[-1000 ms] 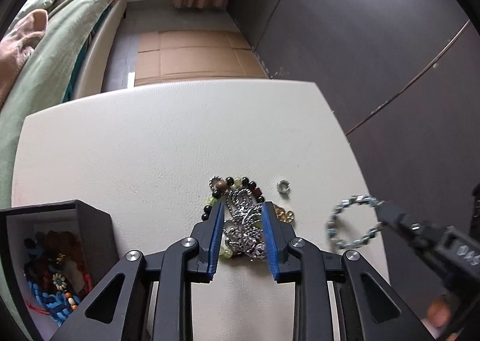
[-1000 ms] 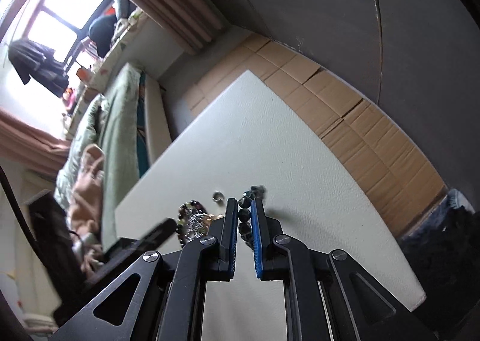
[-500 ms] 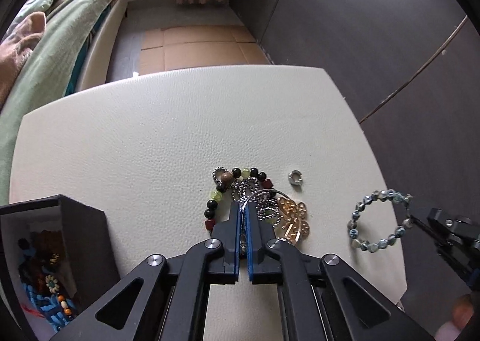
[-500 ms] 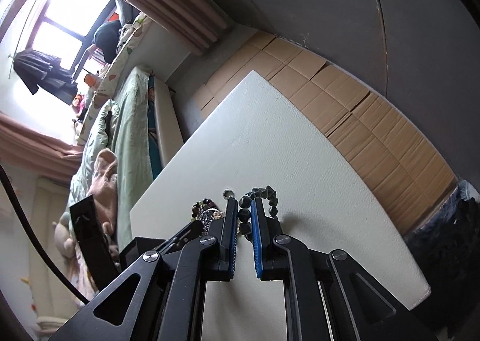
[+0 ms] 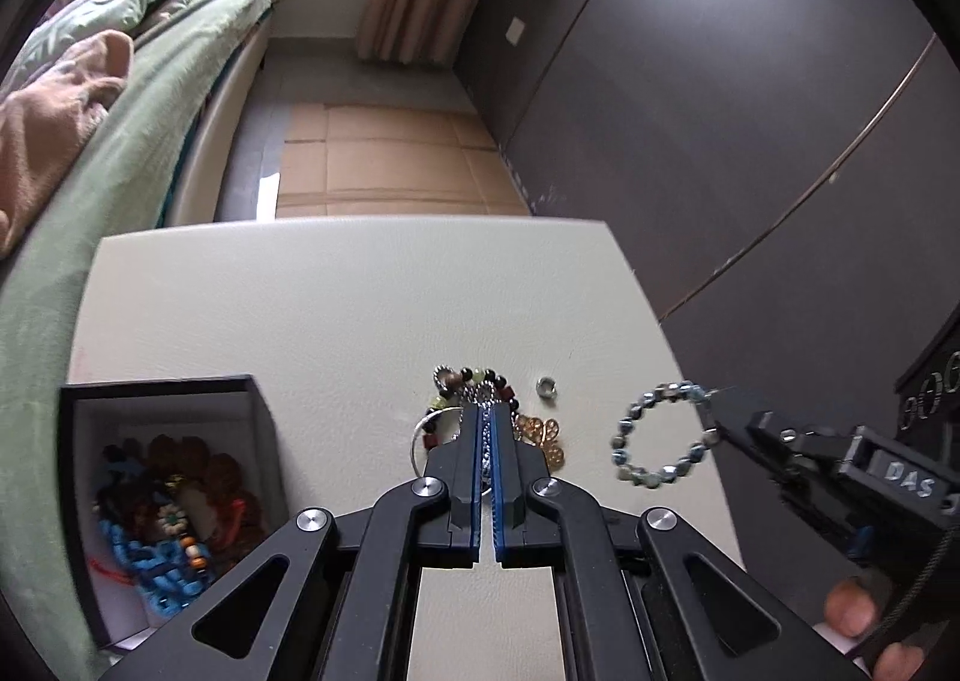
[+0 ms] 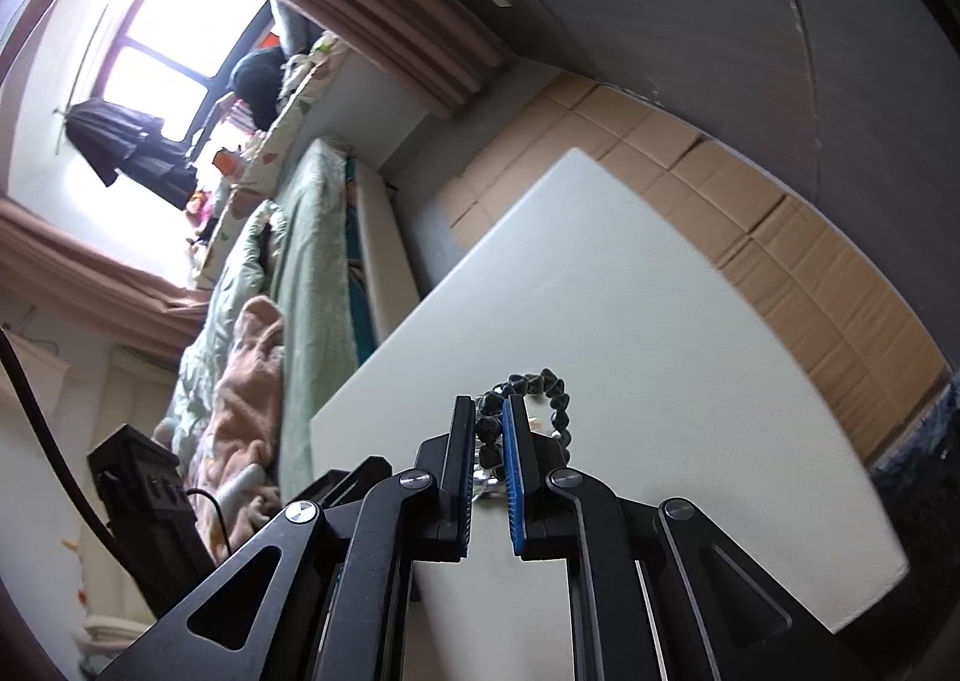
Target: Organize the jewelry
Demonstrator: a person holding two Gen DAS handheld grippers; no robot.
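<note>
My left gripper (image 5: 486, 411) is shut on a silver chain (image 5: 485, 450) in a small jewelry pile (image 5: 474, 387) on the cream table (image 5: 312, 309): a multicolour bead bracelet, a gold filigree piece (image 5: 543, 435) and a silver ring (image 5: 546, 387). My right gripper (image 6: 489, 411) is shut on a blue-grey bead bracelet (image 6: 540, 393), held above the table; it shows as a hanging loop in the left wrist view (image 5: 660, 435). A black box (image 5: 162, 387) with a white lining holds several bracelets at the left.
The table's right edge (image 5: 678, 369) is close to the bracelet, with a dark wall beyond. A green-covered bed (image 5: 108, 171) runs along the left. Cardboard sheets (image 5: 384, 165) cover the floor beyond the table's far edge.
My left gripper closed on the silver chain and has risen with it. My right gripper lifted the bead bracelet higher and tilted; the box has come further into view.
</note>
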